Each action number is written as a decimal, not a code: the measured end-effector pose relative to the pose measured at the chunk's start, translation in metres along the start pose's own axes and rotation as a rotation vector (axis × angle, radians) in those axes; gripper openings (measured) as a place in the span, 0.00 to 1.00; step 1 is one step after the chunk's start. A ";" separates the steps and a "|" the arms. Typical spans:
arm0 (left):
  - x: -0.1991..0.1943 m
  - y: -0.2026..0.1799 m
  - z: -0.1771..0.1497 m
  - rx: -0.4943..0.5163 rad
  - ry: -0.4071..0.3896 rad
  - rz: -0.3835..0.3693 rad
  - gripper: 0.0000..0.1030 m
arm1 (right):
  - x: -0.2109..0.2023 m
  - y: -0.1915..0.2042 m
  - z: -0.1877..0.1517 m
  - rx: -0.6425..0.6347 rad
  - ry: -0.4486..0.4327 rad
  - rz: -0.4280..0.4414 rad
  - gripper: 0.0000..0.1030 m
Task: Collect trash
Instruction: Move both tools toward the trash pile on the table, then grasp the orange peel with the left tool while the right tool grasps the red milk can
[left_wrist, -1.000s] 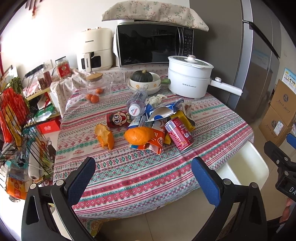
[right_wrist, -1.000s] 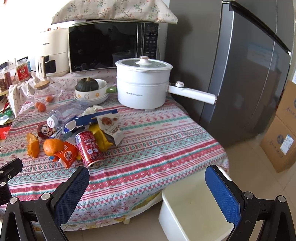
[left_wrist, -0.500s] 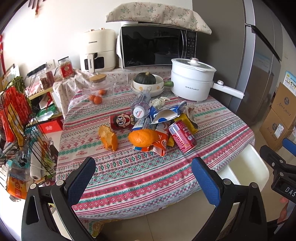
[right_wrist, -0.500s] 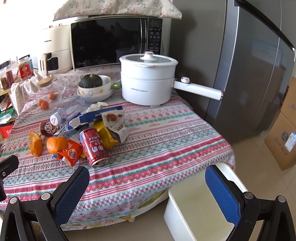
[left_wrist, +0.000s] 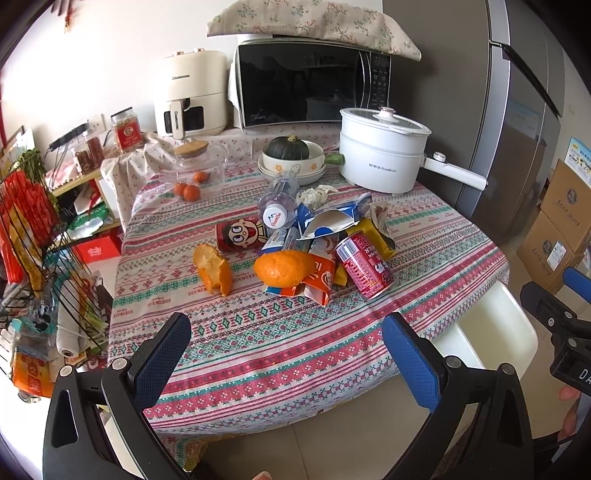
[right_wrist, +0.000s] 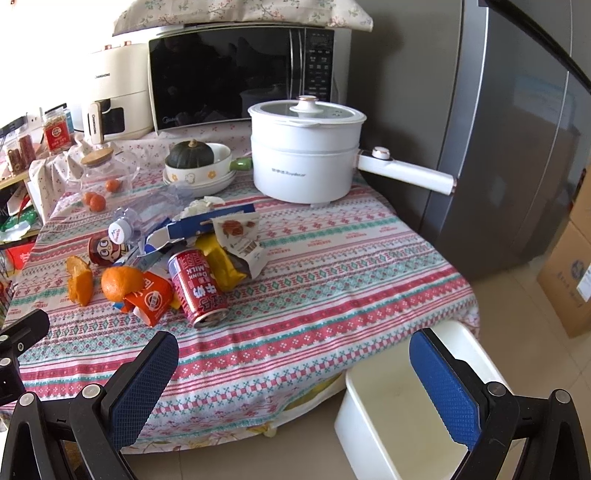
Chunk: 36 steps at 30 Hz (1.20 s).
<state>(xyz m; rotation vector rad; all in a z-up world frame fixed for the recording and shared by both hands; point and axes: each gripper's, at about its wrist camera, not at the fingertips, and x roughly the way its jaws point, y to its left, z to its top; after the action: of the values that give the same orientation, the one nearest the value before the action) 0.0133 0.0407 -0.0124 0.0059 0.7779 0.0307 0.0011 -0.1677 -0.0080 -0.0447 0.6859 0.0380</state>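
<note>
Both grippers have drawn a little nearer the table (left_wrist: 280, 354) since a second ago, and the trash pile sits larger in both views. Neither holds anything: the left gripper (left_wrist: 286, 354) has its blue, diamond-textured pads spread wide over the near table edge, and the right gripper (right_wrist: 321, 380) is spread just as wide, one pad over the cloth, the other over the white plastic bin (right_wrist: 402, 424) on the floor beside the table.

Readable writing: the red can (right_wrist: 197, 288) lying on its side says "DRINK MILK" with white Chinese characters; the white pot (left_wrist: 382, 158) reads "Royalstar"; the cream air fryer (left_wrist: 192, 92) reads "CHANGHONG" twice. A second red can (left_wrist: 240, 232) shows a cartoon face. The clear crushed bottle (left_wrist: 277, 205) has a blue-and-white printed cap; its lettering is too small to read.

Trash lies heaped mid-table: torn blue-and-white carton (left_wrist: 328, 221), yellow wrapper (right_wrist: 221, 264), orange carton (right_wrist: 151, 301), crumpled tissue (left_wrist: 316, 194), a printed paper packet (right_wrist: 240, 236). A domed orange peel (left_wrist: 282, 267) rests against the carton; a flatter peel (left_wrist: 214, 269) lies apart to its left.

A woven-pattern cloth in red, teal and white stripes covers the table. Behind stand a glass jar (left_wrist: 197, 166) with a wooden lid, small oranges, a squash (left_wrist: 290, 147) in a ceramic bowl, and a black microwave (left_wrist: 310, 85) under floral fabric.
</note>
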 end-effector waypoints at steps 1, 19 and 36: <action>0.001 0.000 0.000 0.002 0.004 -0.003 1.00 | 0.000 0.001 0.001 -0.003 -0.001 0.003 1.00; 0.025 0.032 0.033 -0.004 0.017 -0.039 1.00 | 0.031 0.004 0.040 0.031 0.091 0.119 1.00; 0.106 0.097 0.065 -0.116 0.185 -0.152 1.00 | 0.095 0.018 0.056 0.012 0.245 0.239 1.00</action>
<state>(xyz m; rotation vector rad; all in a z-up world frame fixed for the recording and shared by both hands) 0.1319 0.1408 -0.0394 -0.1681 0.9591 -0.0688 0.1090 -0.1453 -0.0256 0.0454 0.9342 0.2615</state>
